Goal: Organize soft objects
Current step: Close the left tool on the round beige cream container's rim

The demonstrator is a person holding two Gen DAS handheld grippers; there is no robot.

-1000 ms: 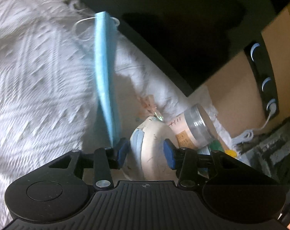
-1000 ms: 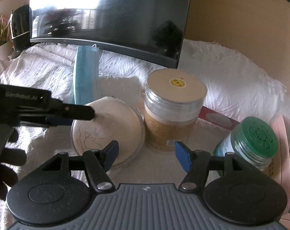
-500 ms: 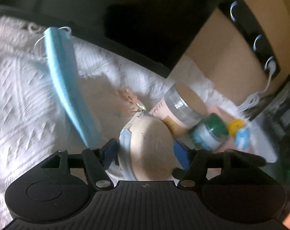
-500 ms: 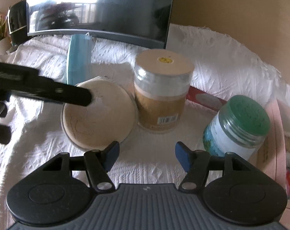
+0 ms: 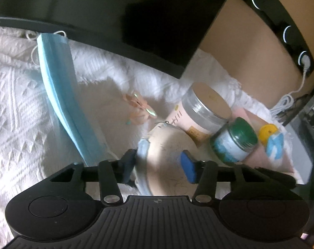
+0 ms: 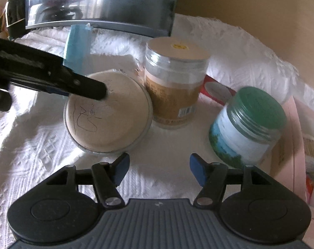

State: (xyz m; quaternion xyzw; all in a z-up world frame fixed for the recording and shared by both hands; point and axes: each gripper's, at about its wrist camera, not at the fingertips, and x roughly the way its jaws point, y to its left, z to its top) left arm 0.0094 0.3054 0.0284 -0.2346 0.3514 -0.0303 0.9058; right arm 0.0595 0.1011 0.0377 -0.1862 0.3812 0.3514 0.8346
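Note:
A round beige soft pad [image 6: 108, 112] with pen scribbles and a grey-blue rim lies on the white textured cloth [image 6: 32, 155]. My left gripper [image 5: 159, 165] is open, its blue pads straddling the pad's near edge [image 5: 169, 151]; one finger rests over the pad's top in the right wrist view [image 6: 84, 85]. A folded blue face mask [image 5: 61, 95] lies on the cloth to the left, reaching back to the monitor; it also shows in the right wrist view [image 6: 76, 45]. My right gripper [image 6: 159, 171] is open and empty above the cloth, in front of the pad.
A clear jar with a tan lid [image 6: 175, 83] stands right behind the pad. A green-lidded jar [image 6: 248, 124] stands to the right on a pink box [image 6: 292, 145]. A dark monitor [image 6: 115, 4] runs along the back. A small peach flower clip [image 5: 139, 108] lies behind the pad.
My left gripper has swung right and moved forward over the pad's edge. The right gripper has moved in closer to the pad and jars.

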